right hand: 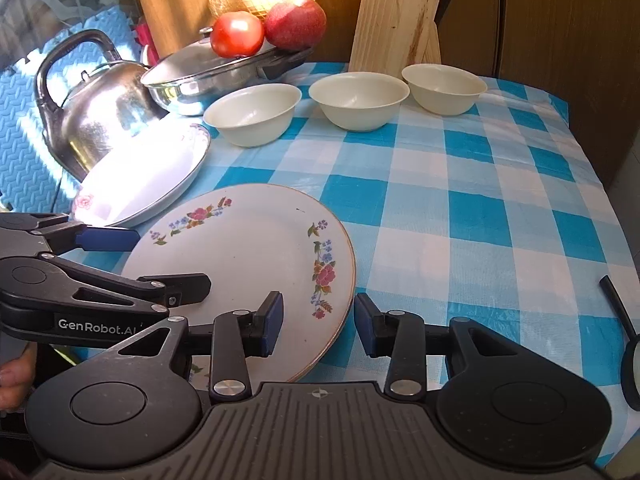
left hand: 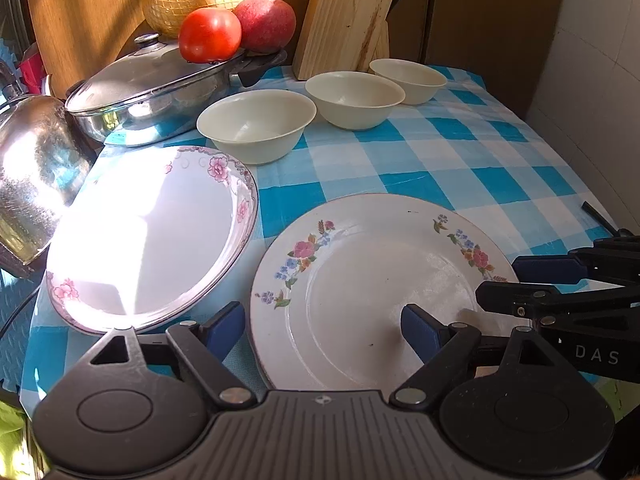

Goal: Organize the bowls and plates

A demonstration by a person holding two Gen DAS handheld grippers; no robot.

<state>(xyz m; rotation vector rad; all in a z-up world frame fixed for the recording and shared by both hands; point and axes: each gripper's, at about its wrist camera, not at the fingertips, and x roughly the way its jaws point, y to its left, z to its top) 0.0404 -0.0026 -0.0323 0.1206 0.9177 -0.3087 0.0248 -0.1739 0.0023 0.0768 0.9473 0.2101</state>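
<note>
Nearest, left gripper (left hand: 322,326) stands wide open over the near-left rim of the multicolour floral plate (left hand: 372,280), holding nothing; one blue pad (left hand: 420,330) hangs above the plate face, the other just off its left edge. Right gripper (right hand: 318,322) is likewise open and empty, its jaws straddling the same plate's near-right rim; contact cannot be told. Writing: "GenRobot.AI" on the left gripper's side, seen from the right wrist; "DAS" on the right gripper, seen from the left wrist.

Just left of the floral plate, nearly touching it, lies a pink-flowered plate (left hand: 152,236), glaring in sunlight. Beyond the floral plate, three cream bowls (left hand: 352,98) sit in a row on the blue checked cloth (left hand: 460,160), each apart. Farther left: steel kettle (right hand: 104,108), lidded pan (left hand: 156,88) carrying a tomato (left hand: 210,34) and a red fruit. Behind the bowls, a wooden knife block (left hand: 348,16).
</note>
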